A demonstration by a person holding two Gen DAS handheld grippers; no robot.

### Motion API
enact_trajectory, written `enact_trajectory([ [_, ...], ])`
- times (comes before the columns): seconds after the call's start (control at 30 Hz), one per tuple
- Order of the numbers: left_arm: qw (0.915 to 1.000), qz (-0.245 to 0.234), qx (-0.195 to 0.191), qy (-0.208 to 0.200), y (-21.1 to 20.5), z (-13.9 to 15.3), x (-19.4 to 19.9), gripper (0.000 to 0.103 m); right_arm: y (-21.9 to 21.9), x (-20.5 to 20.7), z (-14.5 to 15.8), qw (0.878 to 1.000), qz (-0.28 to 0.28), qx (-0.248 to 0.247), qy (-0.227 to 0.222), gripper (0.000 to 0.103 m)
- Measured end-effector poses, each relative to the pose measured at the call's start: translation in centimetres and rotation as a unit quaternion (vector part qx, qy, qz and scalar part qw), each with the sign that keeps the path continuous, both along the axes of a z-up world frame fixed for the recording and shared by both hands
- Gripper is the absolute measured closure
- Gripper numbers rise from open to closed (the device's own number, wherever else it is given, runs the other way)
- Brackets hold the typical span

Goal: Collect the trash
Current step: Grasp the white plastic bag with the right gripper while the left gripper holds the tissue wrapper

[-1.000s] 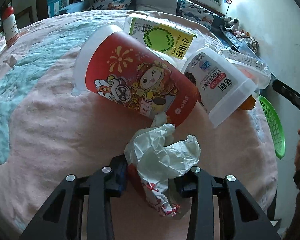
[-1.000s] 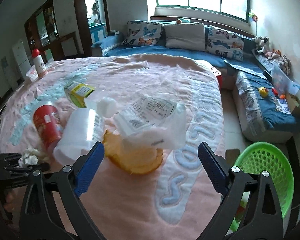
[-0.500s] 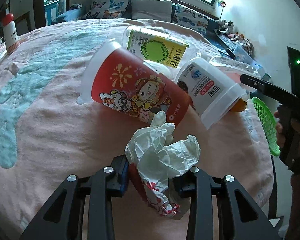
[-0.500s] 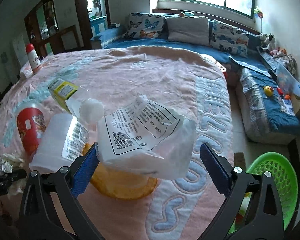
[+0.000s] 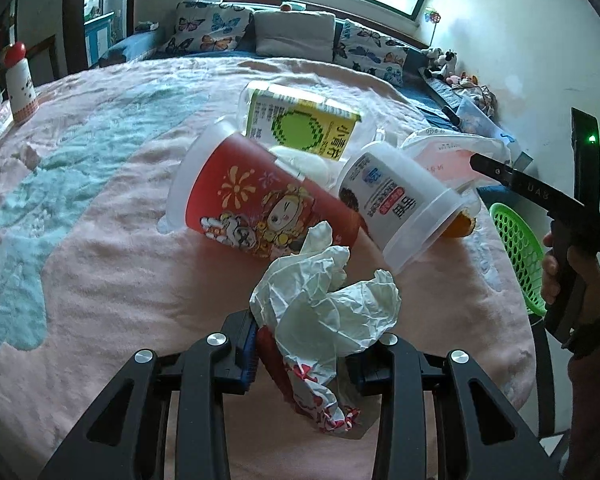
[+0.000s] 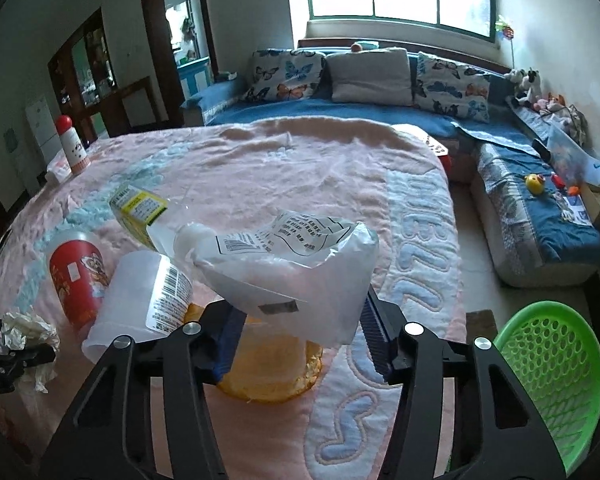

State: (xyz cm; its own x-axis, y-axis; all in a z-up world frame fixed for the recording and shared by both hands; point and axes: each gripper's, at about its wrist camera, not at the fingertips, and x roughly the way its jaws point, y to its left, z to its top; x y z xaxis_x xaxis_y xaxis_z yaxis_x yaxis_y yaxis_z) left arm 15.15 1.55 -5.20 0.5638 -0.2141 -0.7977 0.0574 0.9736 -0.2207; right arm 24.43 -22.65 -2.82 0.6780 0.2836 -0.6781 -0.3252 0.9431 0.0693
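My left gripper (image 5: 300,344) is shut on a crumpled white tissue with a red wrapper (image 5: 324,312), held just above the pink blanket (image 5: 100,280). Beyond it lie a red cartoon cup (image 5: 260,204), a clear labelled cup (image 5: 404,200) and a yellow-green carton (image 5: 300,128). My right gripper (image 6: 300,336) has closed its jaws around a clear plastic bag (image 6: 292,268) that lies over an orange peel (image 6: 272,372). A green mesh basket (image 6: 552,376) stands on the floor at the lower right; it also shows in the left wrist view (image 5: 520,252).
A white bottle with a red cap (image 6: 72,144) stands at the far left edge of the table. A blue sofa (image 6: 540,216) with butterfly pillows runs along the back and right. The red cup (image 6: 78,276) and clear cup (image 6: 144,304) lie left of my right gripper.
My right gripper has moved in over the clear bag and its jaws have narrowed around it. My left gripper has lifted slightly, still holding the tissue.
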Motion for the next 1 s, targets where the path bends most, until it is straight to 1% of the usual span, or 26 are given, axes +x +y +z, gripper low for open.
enact_trajectory([
  [0.23, 0.9998, -0.012, 0.001, -0.018, -0.6, 1.7, 0.3, 0.069, -0.8, -0.7, 1.1, 1.000, -0.016, 0.005, -0.014, 0.050],
  [0.47, 0.9993, -0.027, 0.002, -0.027, -1.4, 2.7, 0.8, 0.069, -1.4, -1.8, 2.1, 0.999, -0.030, -0.005, -0.032, 0.050],
  [0.63, 0.9987, -0.037, 0.003, -0.034, -2.3, 3.4, 0.8, 0.069, -2.1, -2.6, 2.6, 0.999, -0.037, -0.009, -0.036, 0.050],
  [1.0, 0.9971, -0.058, 0.007, -0.049, -4.8, 4.6, 0.8, 0.069, -4.4, -5.4, 3.6, 0.997, -0.065, -0.001, -0.042, 0.050],
])
